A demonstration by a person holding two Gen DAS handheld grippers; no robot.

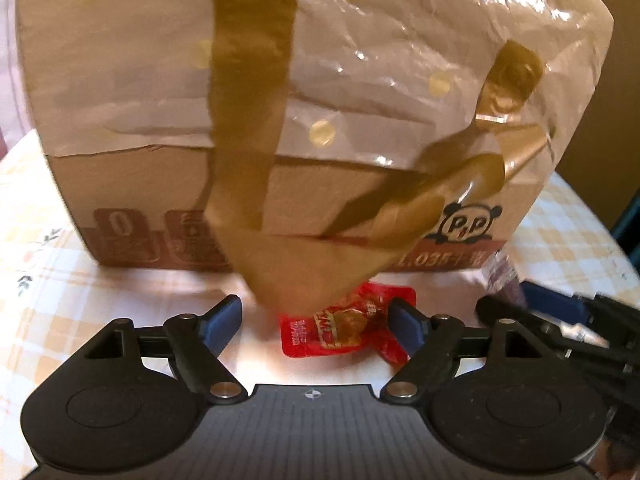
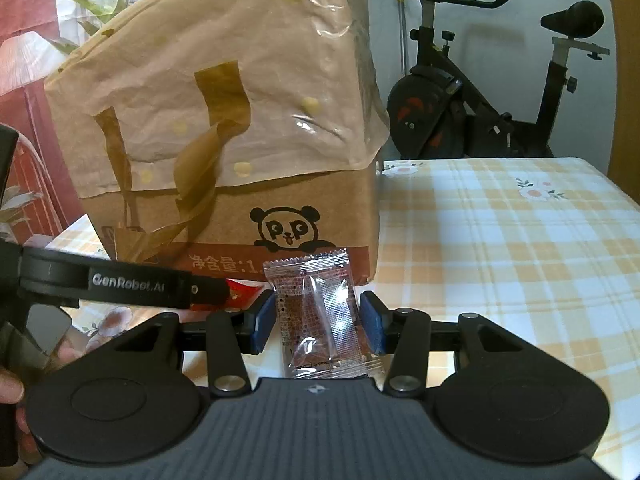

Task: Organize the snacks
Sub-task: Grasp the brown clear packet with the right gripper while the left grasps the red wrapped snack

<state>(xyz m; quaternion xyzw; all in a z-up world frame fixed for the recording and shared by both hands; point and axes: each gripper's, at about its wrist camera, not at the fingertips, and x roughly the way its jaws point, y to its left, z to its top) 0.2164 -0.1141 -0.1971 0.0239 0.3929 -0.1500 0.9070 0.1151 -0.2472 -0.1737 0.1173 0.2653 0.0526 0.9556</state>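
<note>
Red snack packet flat on the table, between the spread blue pads of the left tool, untouched by either pad, nearer the 3 o'clock one. Glossy crinkled foil, roughly square, partly covered at 12 o'clock by a drooping tongue of brown tape. Clear snack wrapper clamped upright in the right tool, both pads pressed on its sides; shiny film, serrated top edge, brown contents inside. Behind both, at 12 o'clock, cardboard box with a panda print, top draped in wrinkled translucent plastic dotted yellow, strapped with peeling tape. Checked yellow-and-white floral cloth over the table. In the right wrist view, left tool's black arm at 9 o'clock crossing in front of the red packet; exercise bike past the table at 1 o'clock.
</note>
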